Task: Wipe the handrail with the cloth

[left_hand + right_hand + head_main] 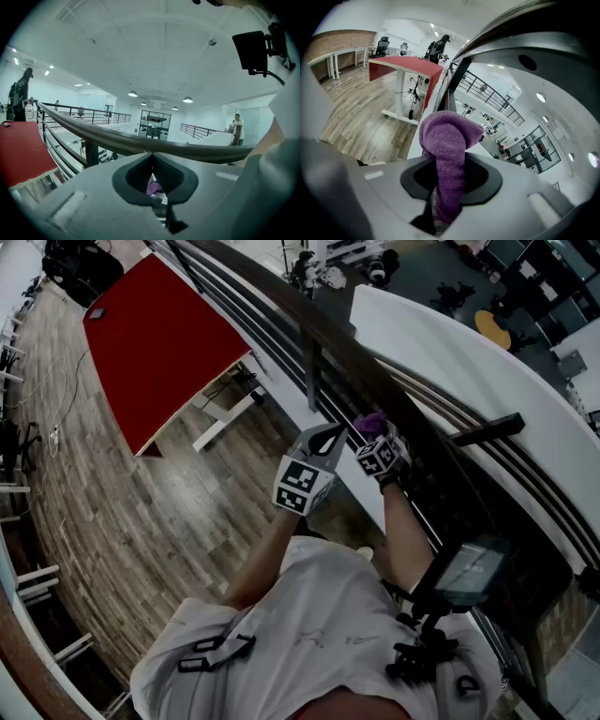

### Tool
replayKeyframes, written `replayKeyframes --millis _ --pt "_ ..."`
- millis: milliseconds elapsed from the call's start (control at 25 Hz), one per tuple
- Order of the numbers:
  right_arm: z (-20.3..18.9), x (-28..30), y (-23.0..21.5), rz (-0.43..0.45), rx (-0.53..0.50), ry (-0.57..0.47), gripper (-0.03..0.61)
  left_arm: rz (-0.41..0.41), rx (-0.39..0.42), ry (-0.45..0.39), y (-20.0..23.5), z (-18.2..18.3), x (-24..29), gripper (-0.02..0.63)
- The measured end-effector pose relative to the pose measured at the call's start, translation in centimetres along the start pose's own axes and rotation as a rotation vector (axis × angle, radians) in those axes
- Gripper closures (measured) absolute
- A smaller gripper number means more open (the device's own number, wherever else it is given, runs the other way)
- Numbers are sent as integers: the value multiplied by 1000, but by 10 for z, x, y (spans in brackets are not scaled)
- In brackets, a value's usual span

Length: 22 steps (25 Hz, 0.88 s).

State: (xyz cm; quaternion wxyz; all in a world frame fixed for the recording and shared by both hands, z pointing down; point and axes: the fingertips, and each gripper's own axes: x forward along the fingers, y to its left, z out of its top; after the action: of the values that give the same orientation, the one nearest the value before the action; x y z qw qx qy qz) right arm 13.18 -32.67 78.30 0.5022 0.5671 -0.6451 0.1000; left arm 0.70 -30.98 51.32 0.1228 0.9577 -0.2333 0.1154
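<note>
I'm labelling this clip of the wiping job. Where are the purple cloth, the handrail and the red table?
purple cloth (pixel 450 133): right gripper view, its bunched upper end.
handrail (pixel 113 138): left gripper view, the dark top rail.
red table (pixel 159 343): head view, middle of its top.

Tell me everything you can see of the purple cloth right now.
The purple cloth looks like soft, knitted fabric bunched into a thick roll. The right gripper is shut on its lower part, and a rounded, folded-over lump stands out beyond the jaws. No stains show on it. In the head view it appears as a small purple tuft right at the dark handrail; whether it actually presses on the rail cannot be told.
</note>
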Motion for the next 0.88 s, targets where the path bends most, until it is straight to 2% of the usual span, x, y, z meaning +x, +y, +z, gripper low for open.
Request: replayKeyframes --millis 280,880 --pt "-32 -20 0 -14 3 11 483 -48 21 33 -36 -7 12 612" --pt "-120 -71 1 -80 63 63 482 -249 116 101 -136 -27 41 612"
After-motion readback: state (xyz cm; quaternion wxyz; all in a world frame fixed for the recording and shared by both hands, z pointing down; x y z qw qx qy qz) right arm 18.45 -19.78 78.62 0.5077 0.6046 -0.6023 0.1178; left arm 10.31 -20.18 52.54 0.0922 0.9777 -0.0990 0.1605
